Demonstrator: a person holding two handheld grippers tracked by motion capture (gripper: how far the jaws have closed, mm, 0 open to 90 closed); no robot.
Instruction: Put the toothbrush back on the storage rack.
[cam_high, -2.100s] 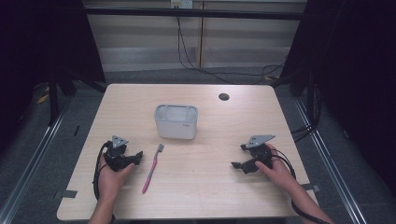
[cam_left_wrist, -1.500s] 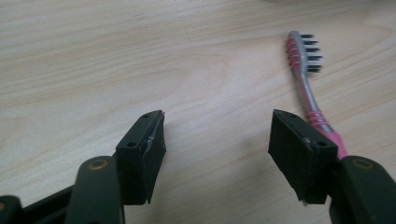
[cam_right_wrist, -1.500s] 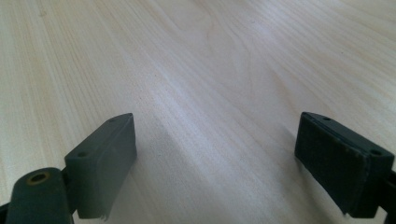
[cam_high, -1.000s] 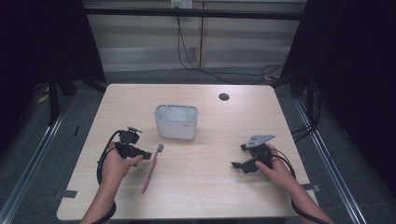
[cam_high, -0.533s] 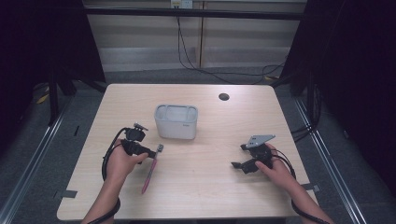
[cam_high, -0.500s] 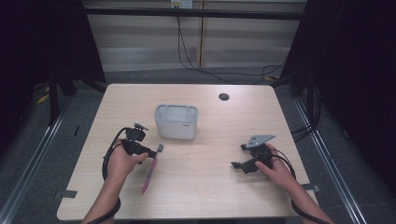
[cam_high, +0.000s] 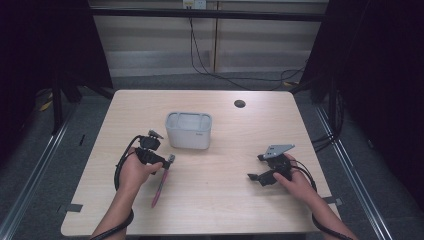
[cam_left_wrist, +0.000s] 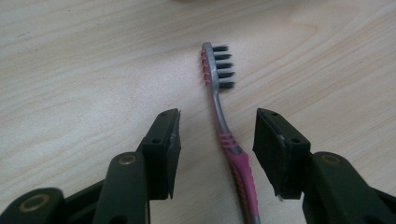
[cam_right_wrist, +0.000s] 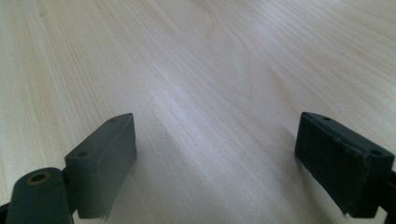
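Pink-and-grey plastic toothbrush (cam_left_wrist: 223, 122) lies flat on light wooden table (cam_high: 215, 210), near left front, bristle head toward white rectangular plastic container (cam_high: 188, 130). Left gripper (cam_left_wrist: 217, 140) straddles toothbrush neck; fingers (cam_left_wrist: 163, 144) have just been closing, pads not yet touching handle, bare table either side. Container just beyond brush head, nothing between. Right gripper (cam_high: 260, 175) well apart at right, fingers spread wide over bare wood, holding nothing. Small dark round hole (cam_high: 239, 104) near far edge.
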